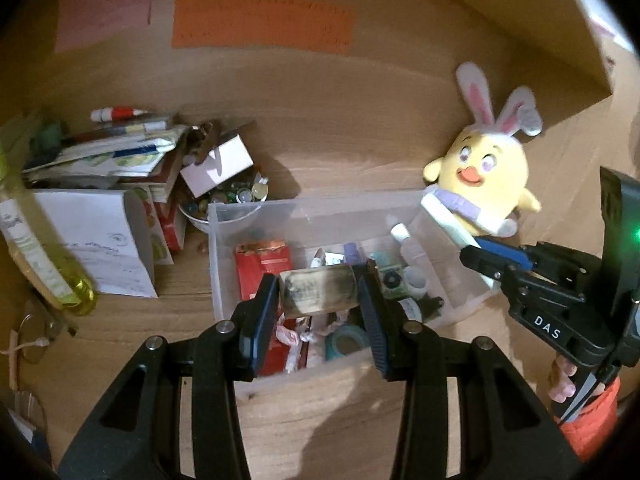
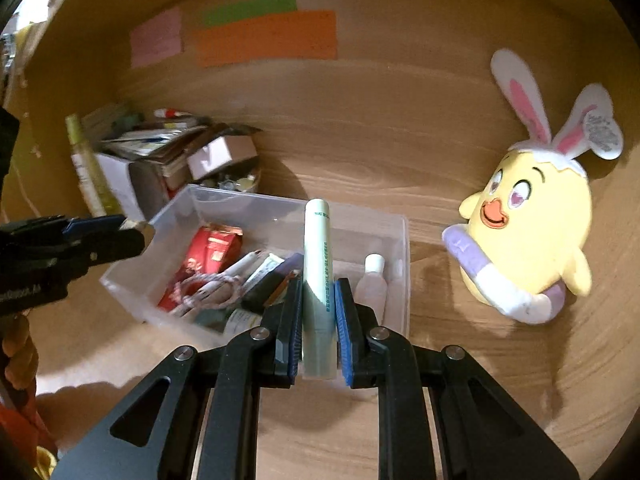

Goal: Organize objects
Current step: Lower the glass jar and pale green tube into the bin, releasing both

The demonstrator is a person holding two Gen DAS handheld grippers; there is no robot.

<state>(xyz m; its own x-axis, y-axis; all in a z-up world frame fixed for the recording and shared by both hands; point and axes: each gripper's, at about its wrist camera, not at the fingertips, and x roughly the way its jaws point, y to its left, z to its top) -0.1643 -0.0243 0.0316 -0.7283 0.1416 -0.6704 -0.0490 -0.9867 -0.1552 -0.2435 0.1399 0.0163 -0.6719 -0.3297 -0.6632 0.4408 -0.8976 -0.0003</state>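
A clear plastic bin [image 1: 256, 205] [image 2: 248, 204] sits on the wooden surface and holds a red packet [image 1: 262, 266], a small clear bottle [image 2: 370, 282], pens and other small items. My left gripper [image 1: 320, 288] is shut on a scorched wooden block [image 1: 318, 290] and holds it over the bin. My right gripper [image 2: 318, 300] is shut on a pale green tube [image 2: 318, 272], upright above the bin's near right edge. The right gripper also shows in the left wrist view [image 1: 486, 258], at the bin's right end.
A yellow chick plush with bunny ears [image 1: 486, 172] [image 2: 528, 232] lies right of the bin. Left of the bin are a bowl of beads [image 1: 224, 208], stacked boxes and papers [image 1: 120, 160], and a yellow-green bottle [image 1: 44, 260]. Coloured paper strips [image 1: 262, 24] hang on the back wall.
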